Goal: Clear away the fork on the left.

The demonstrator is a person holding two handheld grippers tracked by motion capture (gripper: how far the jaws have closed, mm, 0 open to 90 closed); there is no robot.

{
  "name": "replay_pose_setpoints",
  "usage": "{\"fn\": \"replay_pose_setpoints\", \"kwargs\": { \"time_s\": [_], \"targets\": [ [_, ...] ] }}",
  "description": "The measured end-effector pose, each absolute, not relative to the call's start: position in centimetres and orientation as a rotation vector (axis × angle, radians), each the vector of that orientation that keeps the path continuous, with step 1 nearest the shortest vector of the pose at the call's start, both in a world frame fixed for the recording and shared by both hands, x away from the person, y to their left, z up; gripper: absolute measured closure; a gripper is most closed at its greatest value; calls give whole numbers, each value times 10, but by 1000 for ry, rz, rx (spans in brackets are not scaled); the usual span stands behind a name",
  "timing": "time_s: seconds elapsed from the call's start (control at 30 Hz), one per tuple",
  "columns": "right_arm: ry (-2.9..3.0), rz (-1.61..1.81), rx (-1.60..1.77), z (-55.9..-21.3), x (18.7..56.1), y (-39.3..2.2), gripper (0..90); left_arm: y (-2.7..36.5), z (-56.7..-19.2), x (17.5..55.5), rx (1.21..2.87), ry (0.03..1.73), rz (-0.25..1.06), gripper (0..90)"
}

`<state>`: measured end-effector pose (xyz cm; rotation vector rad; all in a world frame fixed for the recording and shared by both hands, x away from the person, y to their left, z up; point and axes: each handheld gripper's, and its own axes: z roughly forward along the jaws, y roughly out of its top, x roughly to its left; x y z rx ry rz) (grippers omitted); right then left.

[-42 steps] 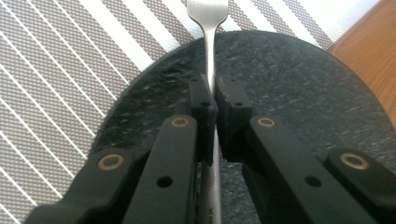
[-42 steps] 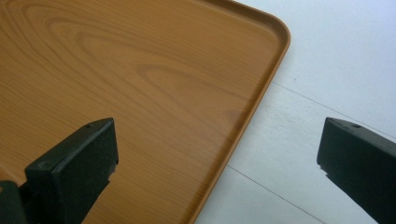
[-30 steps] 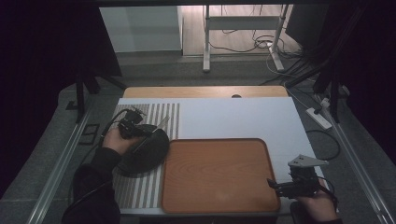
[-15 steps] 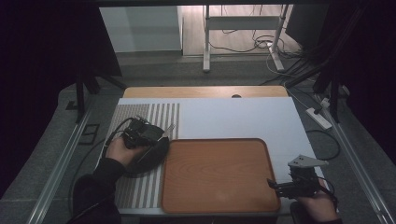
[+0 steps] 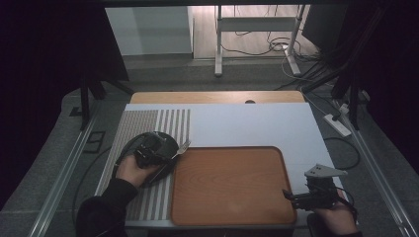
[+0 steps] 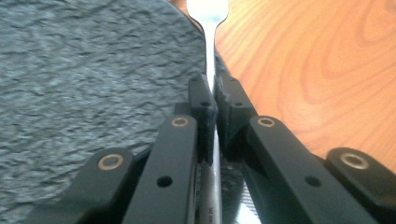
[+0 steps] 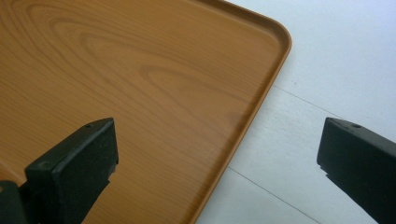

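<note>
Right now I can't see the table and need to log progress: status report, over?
Left gripper shut on fork, above dark plate at tray edge. Right gripper open, empty, over tray corner. Tray bare, nothing in the way.

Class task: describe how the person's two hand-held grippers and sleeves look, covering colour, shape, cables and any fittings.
Both grippers are black. The left gripper has two flat, angular jaws with brass-coloured rivets and small screw holes; a dark cable loops from it. The right gripper has blocky, square-ended black jaws and carries a grey three-cornered plate on top. The left sleeve is dark.
</note>
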<state>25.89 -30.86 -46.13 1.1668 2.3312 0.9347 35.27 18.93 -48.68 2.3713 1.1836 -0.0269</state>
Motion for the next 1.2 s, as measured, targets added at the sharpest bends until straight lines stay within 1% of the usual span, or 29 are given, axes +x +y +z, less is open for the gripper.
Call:
{"fn": "replay_pose_setpoints", "kwargs": {
  "time_s": [0.33,0.57,0.97,1.2],
  "targets": [
    [2333,931,1161,-461,259,-308,0,165,-488,336,2381,1161,-59,847],
    [2337,919,1154,-461,259,-307,0,145,-489,327,2398,1161,-54,847],
    [2341,917,1147,-462,258,-306,0,112,-493,320,2375,1165,-96,847],
    [2342,912,1143,-461,258,-306,0,99,-500,313,2399,1174,-80,846]
  ]
}}
